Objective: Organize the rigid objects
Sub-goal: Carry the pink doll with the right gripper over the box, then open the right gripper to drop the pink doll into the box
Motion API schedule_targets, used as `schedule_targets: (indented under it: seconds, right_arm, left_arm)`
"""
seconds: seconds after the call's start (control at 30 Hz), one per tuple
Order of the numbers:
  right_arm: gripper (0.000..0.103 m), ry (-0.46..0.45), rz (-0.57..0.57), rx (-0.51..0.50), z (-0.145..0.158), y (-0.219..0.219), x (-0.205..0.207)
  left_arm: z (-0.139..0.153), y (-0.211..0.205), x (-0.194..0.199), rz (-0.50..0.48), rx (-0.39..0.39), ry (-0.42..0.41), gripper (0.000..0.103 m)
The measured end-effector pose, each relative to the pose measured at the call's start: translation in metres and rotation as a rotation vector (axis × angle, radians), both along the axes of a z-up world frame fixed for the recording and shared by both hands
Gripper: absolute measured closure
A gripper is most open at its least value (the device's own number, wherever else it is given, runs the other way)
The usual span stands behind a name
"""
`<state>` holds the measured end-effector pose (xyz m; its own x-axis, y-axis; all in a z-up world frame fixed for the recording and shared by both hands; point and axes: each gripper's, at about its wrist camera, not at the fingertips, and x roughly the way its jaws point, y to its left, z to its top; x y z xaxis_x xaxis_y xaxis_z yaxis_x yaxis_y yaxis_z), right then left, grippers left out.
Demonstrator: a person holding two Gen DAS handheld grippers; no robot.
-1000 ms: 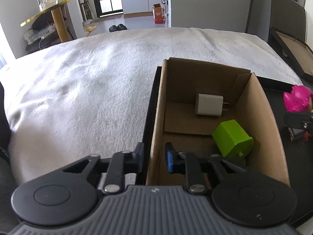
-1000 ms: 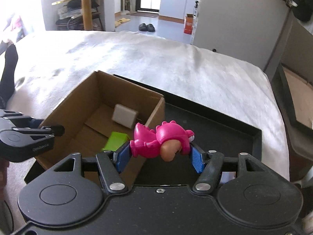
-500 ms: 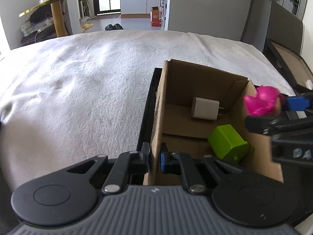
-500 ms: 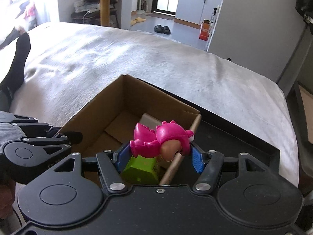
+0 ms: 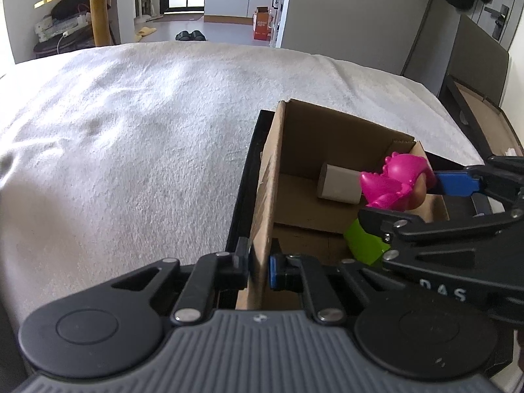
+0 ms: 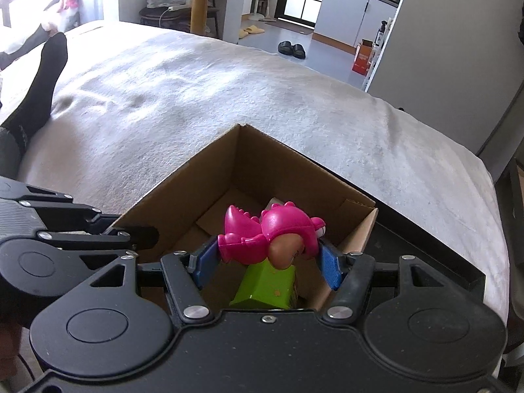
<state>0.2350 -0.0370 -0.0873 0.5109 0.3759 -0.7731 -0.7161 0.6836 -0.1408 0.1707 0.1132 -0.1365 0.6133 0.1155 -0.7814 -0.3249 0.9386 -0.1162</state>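
Right tongs [image 6: 267,263] pinch the pink dinosaur toy [image 6: 268,234] over the cardboard box [image 6: 183,196]; left tongs [image 5: 258,267] clamp its wall; lower it beside the green block [image 6: 268,290], then release.

Two wrist fisheye views, both close over the cardboard box [image 5: 330,150], facing the far room.

The left wrist camera sits behind the left gripper [image 5: 258,268], looking forward along the box's left wall, with the right gripper [image 5: 409,196] entering from its right. The right wrist camera sits behind the right gripper [image 6: 267,262], above the box [image 6: 209,183] interior, with the left gripper [image 6: 144,235] at its left. Both views share the box, the pink toy [image 5: 393,180] [image 6: 268,235], the grey blanket [image 5: 131,131] [image 6: 196,91] and the far doorway.
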Motion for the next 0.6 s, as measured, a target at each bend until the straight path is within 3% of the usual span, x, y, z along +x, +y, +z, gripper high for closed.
schedule_targets:
  seconds: [0.13, 0.23, 0.6]
  right_arm:
    - [0.038, 0.020, -0.011, 0.032, -0.001, 0.001, 0.006]
    - [0.036, 0.088, -0.048, 0.063, -0.001, -0.002, 0.013]
    - [0.032, 0.104, -0.076, 0.092, 0.010, -0.019, 0.003]
  left_arm:
    - [0.000, 0.001, -0.001, -0.001, -0.005, -0.003, 0.092]
    - [-0.001, 0.003, -0.002, -0.001, -0.016, -0.003, 0.092]
    - [0.000, 0.001, -0.002, -0.001, -0.012, 0.002, 0.092]
